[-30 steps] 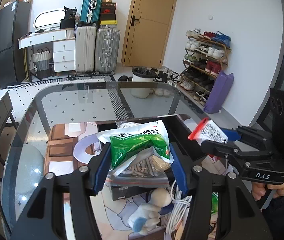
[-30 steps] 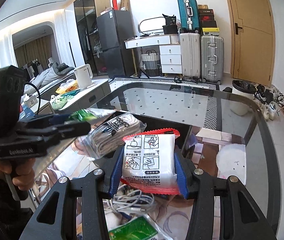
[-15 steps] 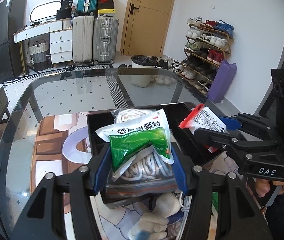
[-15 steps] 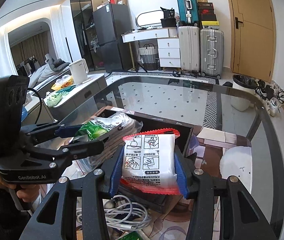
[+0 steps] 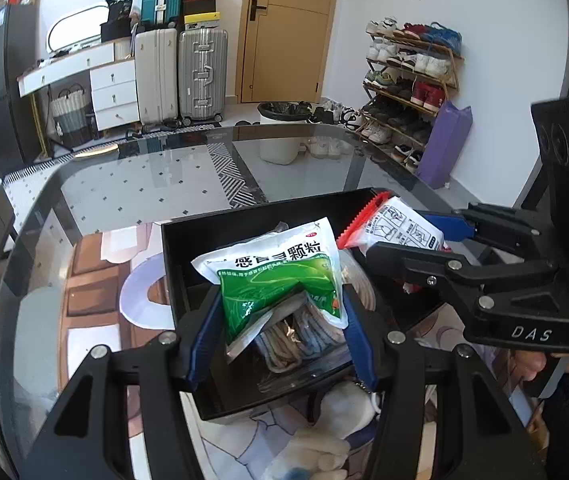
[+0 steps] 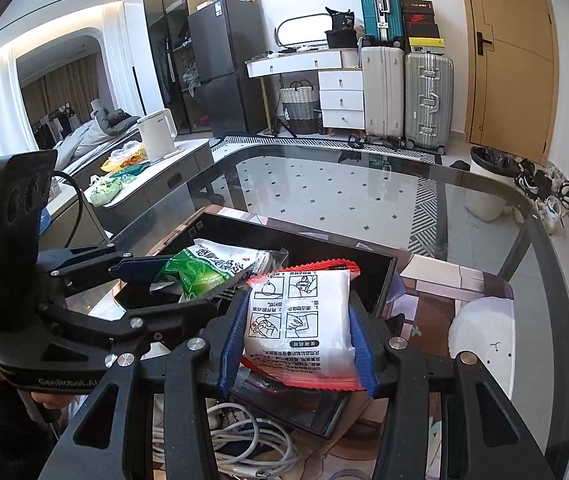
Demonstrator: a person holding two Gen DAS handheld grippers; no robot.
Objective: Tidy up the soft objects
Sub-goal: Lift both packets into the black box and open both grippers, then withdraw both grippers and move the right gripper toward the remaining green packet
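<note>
Your left gripper (image 5: 280, 320) clamped on the green sachet (image 5: 280, 280), right gripper (image 6: 296, 332) on the white packet (image 6: 300, 316), both over the black box (image 5: 188, 240).

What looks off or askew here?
Little. The green packet is creased and buckled between the left gripper fingers, over the black box. A white cable lies tangled on the table beside the box. No spills or damage.

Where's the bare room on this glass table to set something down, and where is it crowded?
Free: the wide glass table stretch beyond the black tray's far wall, and the strip at the tray's left. Crowded: the tray itself, where the left gripper holds a green packet and the right gripper a white packet, and the near edge with white cables.
</note>
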